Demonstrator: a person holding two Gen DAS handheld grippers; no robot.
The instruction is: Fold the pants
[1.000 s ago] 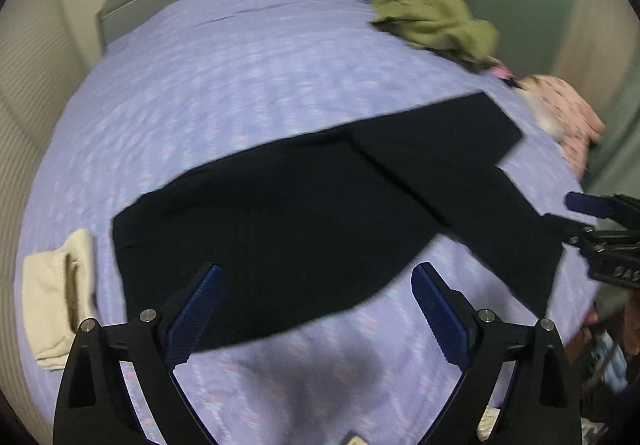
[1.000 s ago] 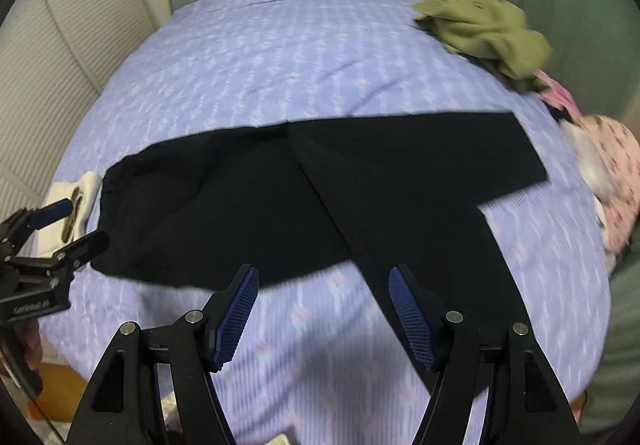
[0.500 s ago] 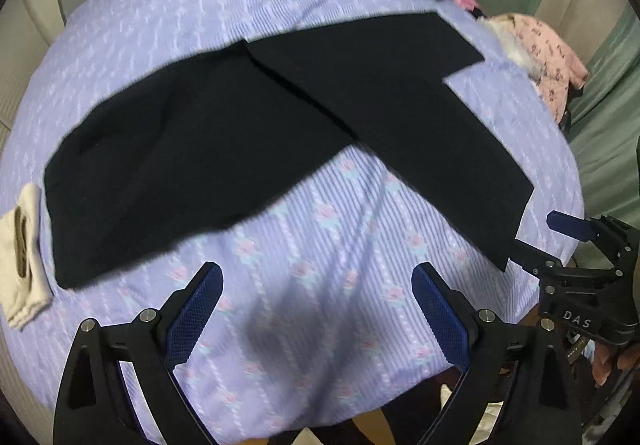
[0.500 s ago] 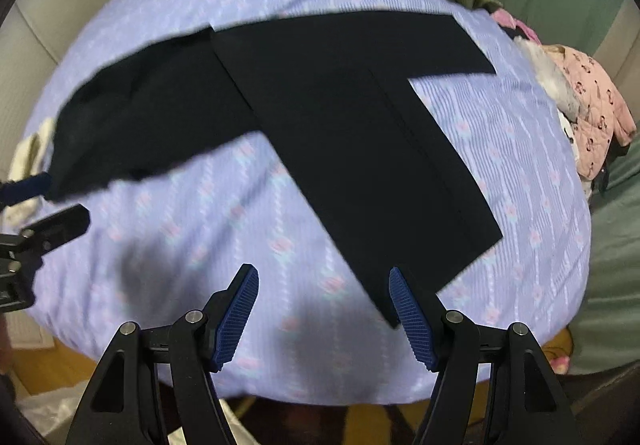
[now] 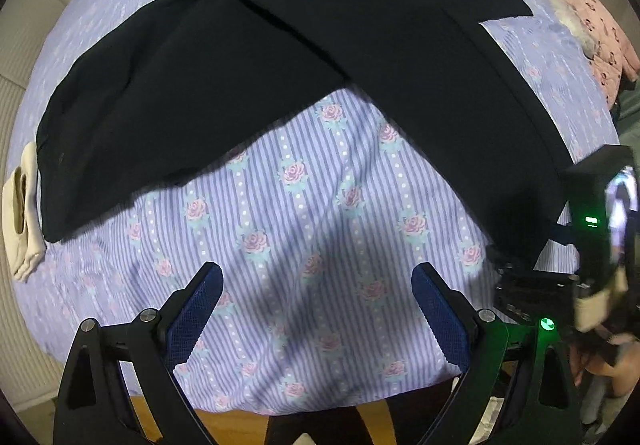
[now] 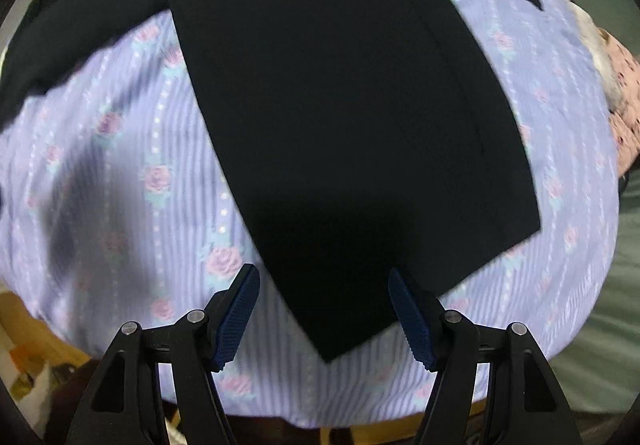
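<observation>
At the left edge of the bed [image 5: 320,245] we saw a cream cloth [image 5: 20,213] beside the black pants [image 5: 200,85], which lay spread flat across the flowered sheet. Our left gripper [image 5: 316,309] hung over bare sheet, fingers wide apart and empty. Our right gripper [image 6: 324,313] hovered, fingers apart and holding nothing, over the hem of the near pant leg [image 6: 360,165].

Pants [image 5: 248,57]: matt black cloth, smooth. Bedsheet [image 5: 320,229]: striped lilac cotton-like cloth, rose print. Gripper pads [image 6: 240,315]: blue ribbed rubbery plastic; arms matt black plastic, metal screws.
</observation>
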